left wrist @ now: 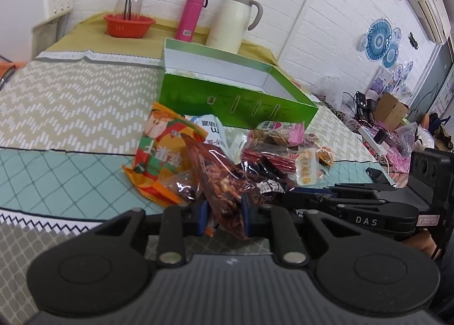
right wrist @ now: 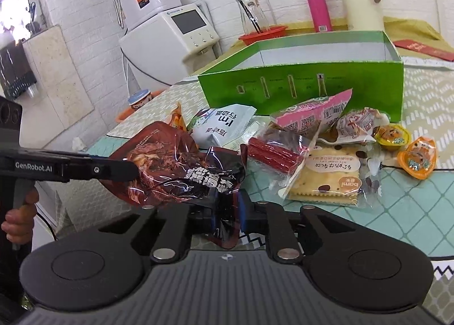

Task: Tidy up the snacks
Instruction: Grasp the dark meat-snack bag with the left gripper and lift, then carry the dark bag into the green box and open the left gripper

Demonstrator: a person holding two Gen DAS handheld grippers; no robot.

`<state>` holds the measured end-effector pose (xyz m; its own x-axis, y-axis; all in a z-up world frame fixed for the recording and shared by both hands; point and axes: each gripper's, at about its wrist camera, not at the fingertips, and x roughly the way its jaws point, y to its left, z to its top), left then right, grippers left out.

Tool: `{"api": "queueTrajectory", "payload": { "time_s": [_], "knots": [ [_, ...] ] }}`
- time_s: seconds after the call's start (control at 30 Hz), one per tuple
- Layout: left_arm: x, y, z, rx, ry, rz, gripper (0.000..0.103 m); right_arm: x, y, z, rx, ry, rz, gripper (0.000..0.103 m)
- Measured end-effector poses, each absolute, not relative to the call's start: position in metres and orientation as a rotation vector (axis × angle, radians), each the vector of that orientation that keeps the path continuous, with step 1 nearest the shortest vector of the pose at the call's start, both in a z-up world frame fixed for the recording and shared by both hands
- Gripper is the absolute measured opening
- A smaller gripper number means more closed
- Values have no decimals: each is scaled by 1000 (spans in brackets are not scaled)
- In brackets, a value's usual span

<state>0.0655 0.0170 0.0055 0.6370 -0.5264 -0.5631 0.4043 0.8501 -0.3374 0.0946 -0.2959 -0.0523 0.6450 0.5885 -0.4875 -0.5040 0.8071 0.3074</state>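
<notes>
A crinkled dark red snack bag lies at the near end of a pile of snacks on the patterned table. My left gripper is shut on its lower edge, blue pads pressing from both sides. My right gripper is shut on the same bag at another corner. Each gripper shows in the other view: the right gripper comes in from the right, the left gripper from the left. Behind the pile stands an open green box with a white inside, also in the right wrist view.
The pile holds an orange packet, a white-blue packet, a pink packet, red sticks, a cracker packet and two jelly cups. A pink flask, cream jug and red basket stand behind the box.
</notes>
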Motion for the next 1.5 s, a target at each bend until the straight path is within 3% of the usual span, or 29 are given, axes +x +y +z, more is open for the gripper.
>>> {"api": "queueTrajectory", "payload": {
  "time_s": [0.33, 0.6, 1.37, 1.43, 1.47, 1.5],
  "knots": [
    [75, 12, 51, -187, 575, -610, 14, 88, -308, -7, 117, 460, 584, 26],
    [158, -11, 79, -249, 535, -653, 14, 142, -327, 25, 142, 394, 484, 26],
    [343, -66, 29, -267, 743, -613, 16, 303, -347, -16, 170, 615, 310, 27],
    [350, -67, 25, -245, 749, -590, 18, 311, -343, -17, 139, 629, 309, 29],
    [351, -67, 24, -231, 745, -575, 31, 313, -340, -17, 120, 631, 309, 31],
    [352, -66, 23, -225, 747, -552, 63, 313, -338, -16, 103, 623, 307, 42]
  ]
}}
